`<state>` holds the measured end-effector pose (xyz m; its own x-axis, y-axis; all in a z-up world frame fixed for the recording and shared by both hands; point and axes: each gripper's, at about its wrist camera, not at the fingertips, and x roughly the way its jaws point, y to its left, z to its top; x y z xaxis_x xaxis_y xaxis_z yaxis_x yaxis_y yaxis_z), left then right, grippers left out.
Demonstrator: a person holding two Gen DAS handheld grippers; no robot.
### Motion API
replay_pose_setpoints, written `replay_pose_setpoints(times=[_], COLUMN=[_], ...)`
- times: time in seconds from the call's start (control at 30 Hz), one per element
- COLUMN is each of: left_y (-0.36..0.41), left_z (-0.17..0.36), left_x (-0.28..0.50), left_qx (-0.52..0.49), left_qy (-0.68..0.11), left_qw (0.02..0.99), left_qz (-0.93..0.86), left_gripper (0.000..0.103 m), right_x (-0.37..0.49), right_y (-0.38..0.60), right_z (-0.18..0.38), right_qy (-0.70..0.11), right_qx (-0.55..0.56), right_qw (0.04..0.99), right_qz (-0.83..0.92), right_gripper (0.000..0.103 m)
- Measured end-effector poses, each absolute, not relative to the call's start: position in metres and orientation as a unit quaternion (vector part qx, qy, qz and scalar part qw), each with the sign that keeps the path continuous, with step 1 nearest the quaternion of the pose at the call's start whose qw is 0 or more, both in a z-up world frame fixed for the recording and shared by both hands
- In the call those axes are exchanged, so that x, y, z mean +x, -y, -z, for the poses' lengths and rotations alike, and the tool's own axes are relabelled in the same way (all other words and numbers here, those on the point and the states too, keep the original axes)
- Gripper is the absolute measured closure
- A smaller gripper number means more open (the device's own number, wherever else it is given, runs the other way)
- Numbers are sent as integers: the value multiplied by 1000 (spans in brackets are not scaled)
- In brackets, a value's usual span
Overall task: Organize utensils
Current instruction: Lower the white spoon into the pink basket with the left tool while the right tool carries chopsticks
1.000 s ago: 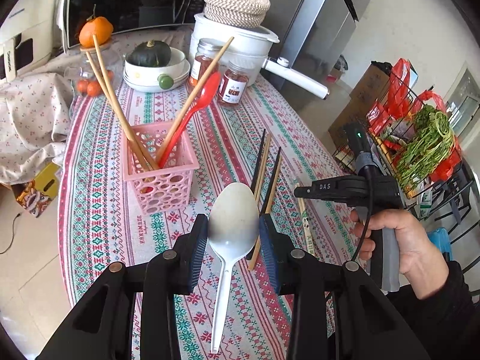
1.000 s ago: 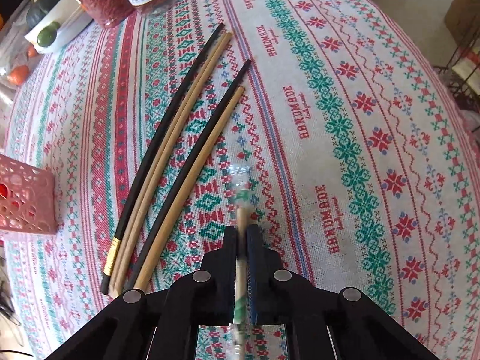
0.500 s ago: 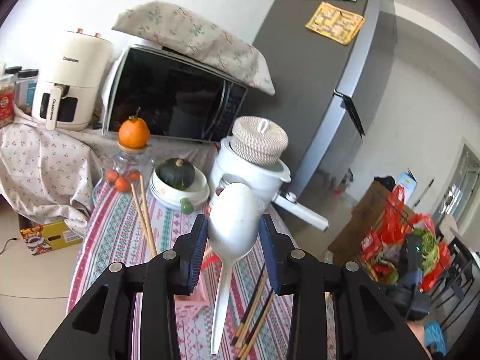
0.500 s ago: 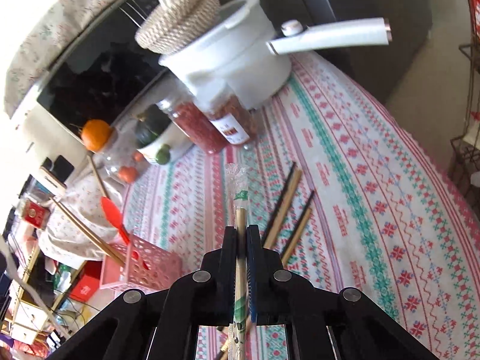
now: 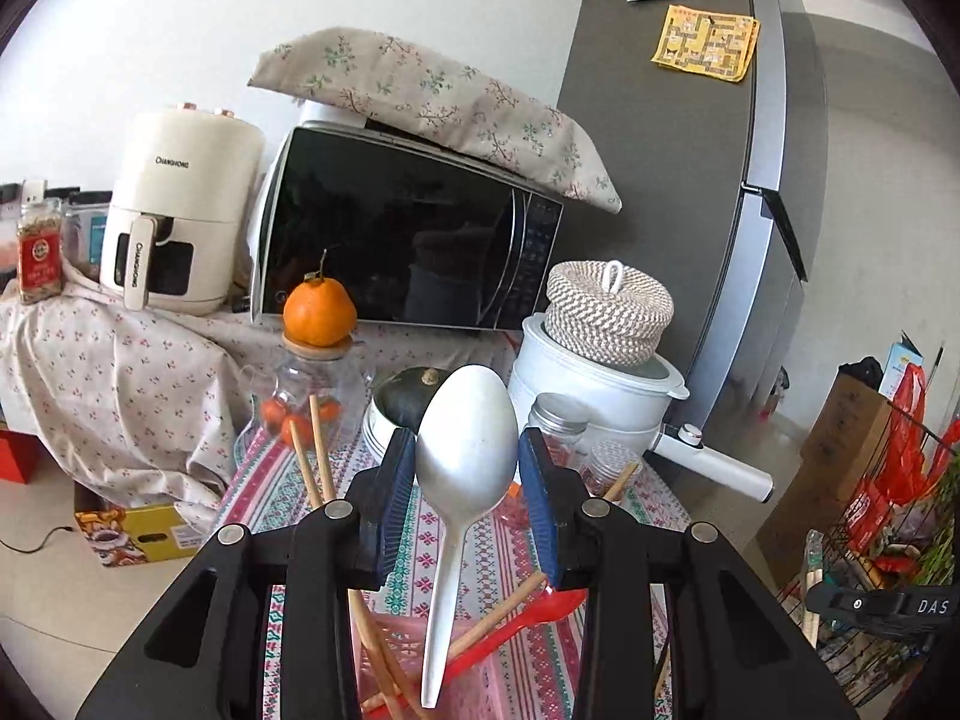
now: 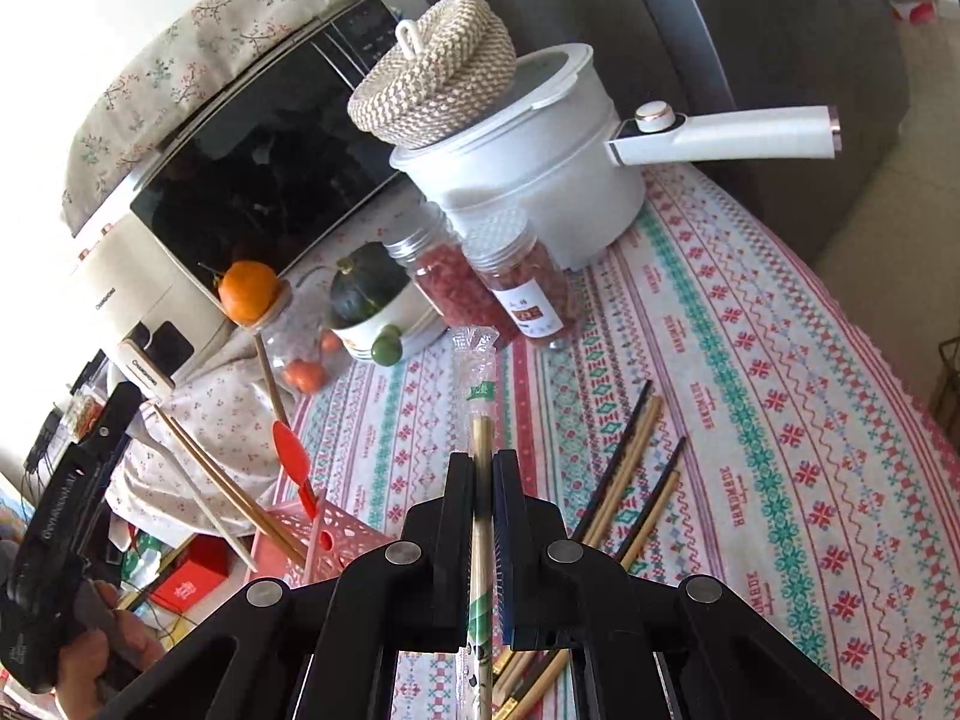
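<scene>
Between the pads of the left gripper [image 5: 467,474] a white spoon [image 5: 465,468] hangs bowl-up, clamped across the widest part of its bowl, with its handle tip dropping toward the pink basket [image 5: 420,648] at 6 o'clock in the left wrist view. To finish well, I would line the handle tip over a free gap among the wooden chopsticks [image 5: 384,654] and red spoon [image 5: 528,618] already standing there, lower it straight, and release only once the tip is inside the rim (the smooth bowl looks likely to slip if tilted).

The right gripper [image 6: 483,480] is closed tight on a wrapped pair of chopsticks [image 6: 480,420], which points to 12 o'clock, its clear sleeve sticking out past the fingertips. It probably follows the spoon into the basket [image 6: 336,534] at 8 o'clock in the right wrist view, so holding it clear of the left hand [image 6: 96,654] seems wise.

Loose chopsticks [image 6: 630,468], dark and wooden, lie on the patterned tablecloth [image 6: 780,390] at 3 o'clock. Farther back stand two jars [image 6: 516,288], a green squash [image 6: 363,285] in a bowl, an orange [image 5: 318,309] on a glass jar, and a white pot [image 5: 600,384] carrying a woven lid. Behind them are a microwave [image 5: 408,252], an air fryer [image 5: 180,204] and a grey fridge [image 5: 690,150].
</scene>
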<state>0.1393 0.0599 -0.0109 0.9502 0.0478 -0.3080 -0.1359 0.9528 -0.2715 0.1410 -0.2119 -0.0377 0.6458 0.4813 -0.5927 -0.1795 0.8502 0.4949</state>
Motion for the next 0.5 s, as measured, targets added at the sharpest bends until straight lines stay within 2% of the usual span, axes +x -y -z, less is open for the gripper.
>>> replay_pose_setpoints(times=[0.4,0.5], left_y=[-37,-38], left_z=[33,30], left_x=[133,125], left_qx=[-112,-135], left_qy=[-228,-253], left_qw=[966,957], left_qz=[-56,-54], left_gripper=[65,56], right_x=[142,138], right_y=[212,213], right_z=[34,31], right_qy=[-366,-359], right_qx=[204,203], right_qw=[888,890], right_qz=[-190,-197], right_gripper=[98,98])
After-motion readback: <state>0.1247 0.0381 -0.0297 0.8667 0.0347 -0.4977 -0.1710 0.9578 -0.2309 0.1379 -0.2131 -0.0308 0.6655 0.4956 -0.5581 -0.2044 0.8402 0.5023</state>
